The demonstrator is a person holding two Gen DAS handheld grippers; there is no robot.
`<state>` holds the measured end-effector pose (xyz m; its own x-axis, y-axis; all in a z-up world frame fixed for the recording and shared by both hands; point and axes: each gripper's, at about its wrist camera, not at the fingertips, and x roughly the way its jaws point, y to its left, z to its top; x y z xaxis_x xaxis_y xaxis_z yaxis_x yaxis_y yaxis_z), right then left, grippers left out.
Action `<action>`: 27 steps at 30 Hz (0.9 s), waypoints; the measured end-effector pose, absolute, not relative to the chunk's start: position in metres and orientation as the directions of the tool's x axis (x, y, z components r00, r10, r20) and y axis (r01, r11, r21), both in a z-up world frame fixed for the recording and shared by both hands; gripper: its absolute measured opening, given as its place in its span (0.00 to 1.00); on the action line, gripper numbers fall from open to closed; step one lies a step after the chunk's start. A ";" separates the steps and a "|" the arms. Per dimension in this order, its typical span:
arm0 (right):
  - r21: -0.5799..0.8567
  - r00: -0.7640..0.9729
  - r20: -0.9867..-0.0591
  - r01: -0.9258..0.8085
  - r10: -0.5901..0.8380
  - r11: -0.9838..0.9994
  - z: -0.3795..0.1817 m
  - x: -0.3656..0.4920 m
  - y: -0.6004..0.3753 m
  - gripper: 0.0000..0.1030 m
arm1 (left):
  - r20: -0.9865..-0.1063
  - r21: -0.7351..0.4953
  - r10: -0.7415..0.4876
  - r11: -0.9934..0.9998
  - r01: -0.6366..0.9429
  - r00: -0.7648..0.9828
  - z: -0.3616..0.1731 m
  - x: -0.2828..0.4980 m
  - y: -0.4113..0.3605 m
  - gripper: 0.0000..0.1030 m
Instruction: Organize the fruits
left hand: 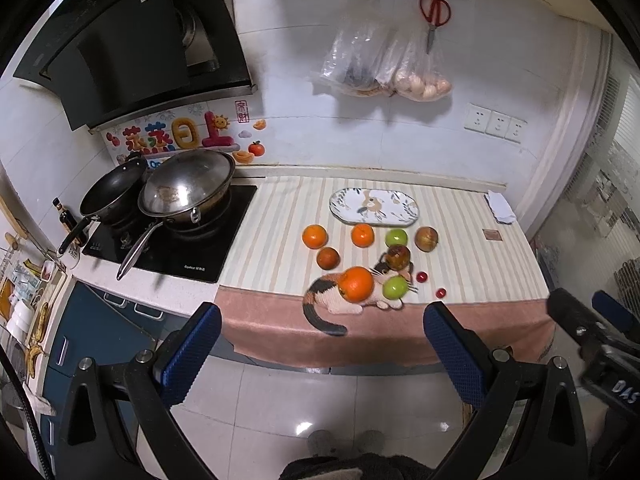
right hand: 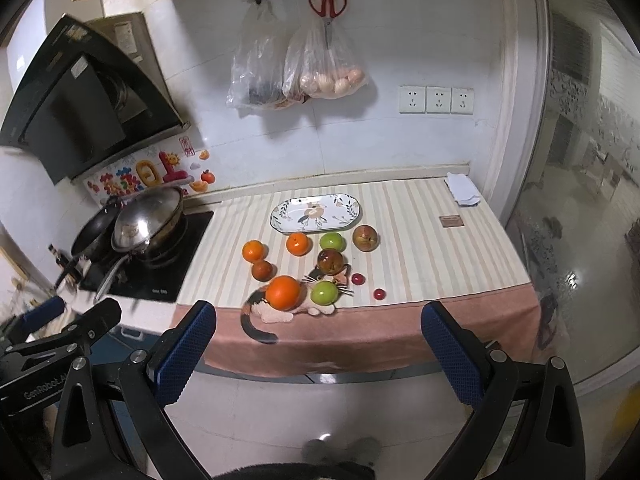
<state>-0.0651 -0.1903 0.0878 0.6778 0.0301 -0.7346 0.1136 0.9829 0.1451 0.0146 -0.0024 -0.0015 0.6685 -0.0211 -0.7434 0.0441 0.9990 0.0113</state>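
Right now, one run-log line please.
phase: pre-grasp | left claw: open, empty | right claw: open, empty | fruit: loose on striped cloth | oval plate: empty

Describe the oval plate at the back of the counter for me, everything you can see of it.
The oval plate lies flat on the striped cloth, near the wall and behind the fruit. It looks like glazed ceramic: white, with a darker rim, leafy sprigs round the edge and a brown and orange figure in the middle. Nothing lies in it. The nearest fruits, an orange and a green apple, sit just in front of its near rim; whether they touch it I cannot tell. Neither gripper is close to it.
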 end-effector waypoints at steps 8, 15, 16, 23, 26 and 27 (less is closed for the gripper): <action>0.269 0.656 -0.747 0.147 0.109 0.952 0.037 -0.003 -0.192 1.00 | -0.782 0.070 0.046 0.997 0.015 0.621 -0.048 0.096 0.024 1.00; 0.274 0.548 -0.828 0.212 0.118 0.938 -0.036 0.055 -0.198 1.00 | -0.914 -0.012 -0.042 0.997 0.077 0.403 -0.127 0.173 0.017 1.00; 0.266 0.530 -0.841 0.225 0.111 0.937 -0.047 0.063 -0.201 1.00 | -0.928 -0.026 -0.053 0.997 0.079 0.368 -0.140 0.184 0.015 1.00; 0.261 0.431 -0.895 0.292 0.118 0.920 -0.130 0.126 -0.235 1.00 | -0.983 -0.154 -0.158 0.987 0.049 0.088 -0.244 0.255 -0.017 1.00; 0.268 0.378 -0.915 0.305 0.142 0.914 -0.170 0.161 -0.248 1.00 | -0.981 -0.192 -0.192 0.981 0.004 0.003 -0.281 0.279 -0.029 1.00; 0.268 0.361 -0.921 0.305 0.149 0.914 -0.180 0.169 -0.250 1.00 | -0.982 -0.190 -0.190 0.982 -0.016 -0.017 -0.294 0.287 -0.032 1.00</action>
